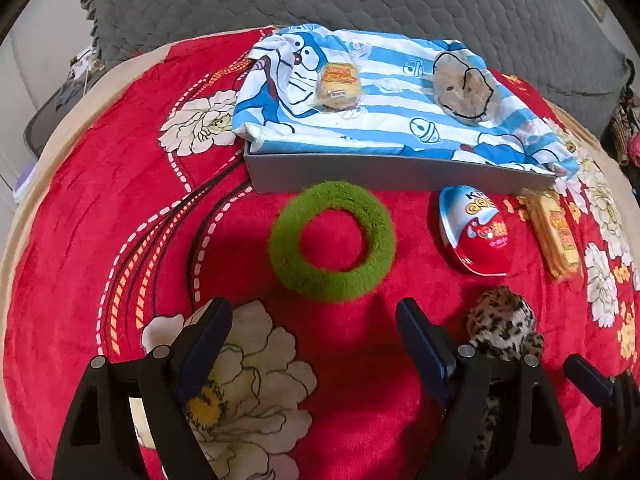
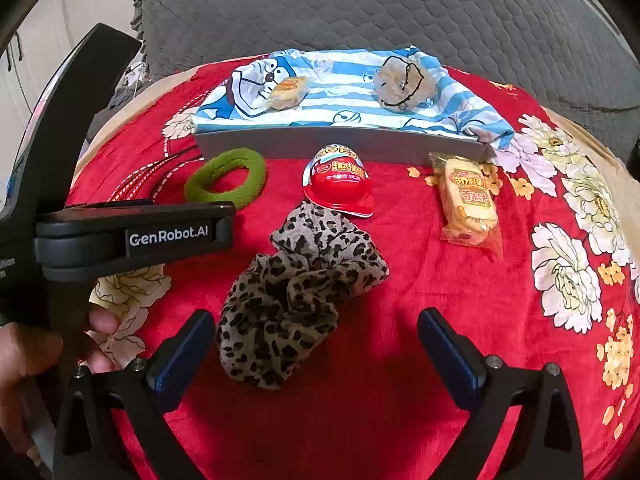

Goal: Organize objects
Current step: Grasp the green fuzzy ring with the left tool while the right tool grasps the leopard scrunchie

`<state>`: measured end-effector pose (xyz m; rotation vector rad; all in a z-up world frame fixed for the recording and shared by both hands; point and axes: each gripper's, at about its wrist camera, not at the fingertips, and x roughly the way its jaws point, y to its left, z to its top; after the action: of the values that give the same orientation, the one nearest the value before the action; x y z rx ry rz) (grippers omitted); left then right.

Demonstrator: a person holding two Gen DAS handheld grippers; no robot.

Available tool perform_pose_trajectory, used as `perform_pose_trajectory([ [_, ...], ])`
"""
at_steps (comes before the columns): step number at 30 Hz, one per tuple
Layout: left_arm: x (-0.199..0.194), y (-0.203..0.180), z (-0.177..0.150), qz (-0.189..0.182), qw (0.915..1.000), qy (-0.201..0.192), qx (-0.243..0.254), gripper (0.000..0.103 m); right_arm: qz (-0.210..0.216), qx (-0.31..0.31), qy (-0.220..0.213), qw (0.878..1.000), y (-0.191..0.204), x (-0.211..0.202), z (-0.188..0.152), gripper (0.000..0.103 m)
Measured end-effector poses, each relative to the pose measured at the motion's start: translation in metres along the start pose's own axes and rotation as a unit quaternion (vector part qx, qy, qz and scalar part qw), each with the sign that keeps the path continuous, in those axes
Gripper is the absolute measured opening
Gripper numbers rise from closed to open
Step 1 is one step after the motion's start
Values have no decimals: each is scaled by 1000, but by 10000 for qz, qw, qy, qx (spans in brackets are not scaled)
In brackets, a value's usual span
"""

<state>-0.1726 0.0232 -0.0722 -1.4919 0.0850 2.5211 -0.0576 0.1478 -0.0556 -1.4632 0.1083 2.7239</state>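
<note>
Both pairs of jaws stand wide apart with nothing between them.

From the left wrist camera, the left gripper hangs over the red flowered plush blanket, with the fuzzy green ring just ahead of its open jaws. To take the ring well, I judge one pad should go into the hole and the other outside the band, then close gently, since the pile looks soft and will squash. Beyond the ring sits the shallow grey box, lined with a blue-and-white striped cartoon cloth; a wrapped yellow cake and a pale fluffy bundle already lie in it. A red-and-white egg-shaped sweet pack and a second wrapped cake lie on the blanket to the right.

From the right wrist camera, the right gripper is just above the leopard-print fabric scrunchie, which lies crumpled and limp, partly between the jaws. A grip across its thickest bunch seems safest, as loose folds may slip. A hand holds the left gripper's body at the left edge.
</note>
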Motion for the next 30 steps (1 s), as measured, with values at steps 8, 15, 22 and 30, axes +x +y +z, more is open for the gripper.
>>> perform_pose_trajectory([
  [8, 16, -4, 11, -44, 10000, 41, 50, 85, -23, 48, 54, 10000, -1, 11, 5, 102],
  [15, 29, -6, 16, -98, 9999, 69, 55, 85, -9, 38, 95, 9999, 3, 22, 10, 102],
  [22, 38, -3, 23, -150, 9999, 18, -11, 85, -47, 92, 161, 9998, 2, 36, 14, 99],
  [30, 36, -1, 23, -267, 9996, -90, -20, 76, -14, 86, 218, 9997, 2, 41, 14, 66],
])
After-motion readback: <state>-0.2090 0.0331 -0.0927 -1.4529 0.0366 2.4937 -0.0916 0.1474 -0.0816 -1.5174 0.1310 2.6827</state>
